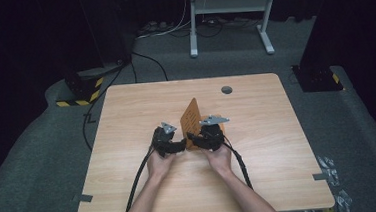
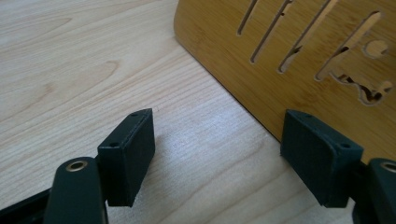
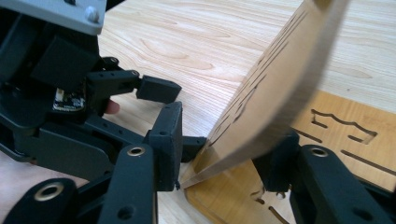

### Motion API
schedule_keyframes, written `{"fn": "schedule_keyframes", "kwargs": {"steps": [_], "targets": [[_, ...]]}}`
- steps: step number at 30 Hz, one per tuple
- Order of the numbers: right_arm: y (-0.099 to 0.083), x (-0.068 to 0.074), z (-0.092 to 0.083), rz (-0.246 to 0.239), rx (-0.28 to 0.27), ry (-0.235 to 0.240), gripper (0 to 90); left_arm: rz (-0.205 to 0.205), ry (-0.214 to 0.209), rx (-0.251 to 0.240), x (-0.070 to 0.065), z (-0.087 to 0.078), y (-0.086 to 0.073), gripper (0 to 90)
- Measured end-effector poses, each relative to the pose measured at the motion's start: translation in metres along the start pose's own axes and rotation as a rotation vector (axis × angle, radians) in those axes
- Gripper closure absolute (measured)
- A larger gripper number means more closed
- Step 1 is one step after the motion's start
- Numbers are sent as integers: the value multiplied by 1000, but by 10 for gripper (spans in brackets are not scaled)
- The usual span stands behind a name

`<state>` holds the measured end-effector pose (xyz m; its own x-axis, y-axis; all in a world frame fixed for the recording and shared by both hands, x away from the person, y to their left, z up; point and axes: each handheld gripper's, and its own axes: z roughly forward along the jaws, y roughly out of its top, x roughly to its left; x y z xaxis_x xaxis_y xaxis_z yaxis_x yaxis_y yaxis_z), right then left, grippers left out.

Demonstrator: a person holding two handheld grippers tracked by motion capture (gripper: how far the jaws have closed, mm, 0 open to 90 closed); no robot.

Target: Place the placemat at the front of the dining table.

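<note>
Thin bamboo panels (image 1: 191, 120), one raised between the right gripper (image 3: 224, 158)'s spread jaws, one flat beneath. Left gripper (image 2: 215, 154) gapes empty just beside. Likely stiff, light, slippery; pinch the raised edge.

Dark lab: black curtains (image 1: 31, 37), floor cables (image 1: 170, 29), hazard-striped bases (image 1: 82, 91).

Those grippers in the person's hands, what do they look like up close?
Both the left gripper and right gripper are black, each topped by a grey three-cornered plate and trailing a black cable. The jaws end in blocky dark pads with brass-ringed pivot holes. Forearms are bare, no sleeves.
</note>
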<state>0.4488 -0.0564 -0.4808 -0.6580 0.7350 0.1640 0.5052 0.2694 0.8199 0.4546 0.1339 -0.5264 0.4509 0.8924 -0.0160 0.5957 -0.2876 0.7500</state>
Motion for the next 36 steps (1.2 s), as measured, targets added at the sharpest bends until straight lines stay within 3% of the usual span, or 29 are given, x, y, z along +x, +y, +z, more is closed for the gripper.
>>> {"fn": "schedule_keyframes", "kwargs": {"steps": [7,11,26,29,36], "targets": [[3,4,-3,-10,-10,15,638,-7,-15,-5,2,-4,-3,261],[5,5,-4,-14,-4,31,664,10,2,3,0,-4,-4,262],[7,8,-3,-32,-2,44,712,10,2,2,2,-7,-6,260],[8,8,-6,-33,-22,50,786,17,2,5,3,-9,-8,260],[10,10,-8,-40,-29,58,817,5,13,3,7,-13,-11,267]]}}
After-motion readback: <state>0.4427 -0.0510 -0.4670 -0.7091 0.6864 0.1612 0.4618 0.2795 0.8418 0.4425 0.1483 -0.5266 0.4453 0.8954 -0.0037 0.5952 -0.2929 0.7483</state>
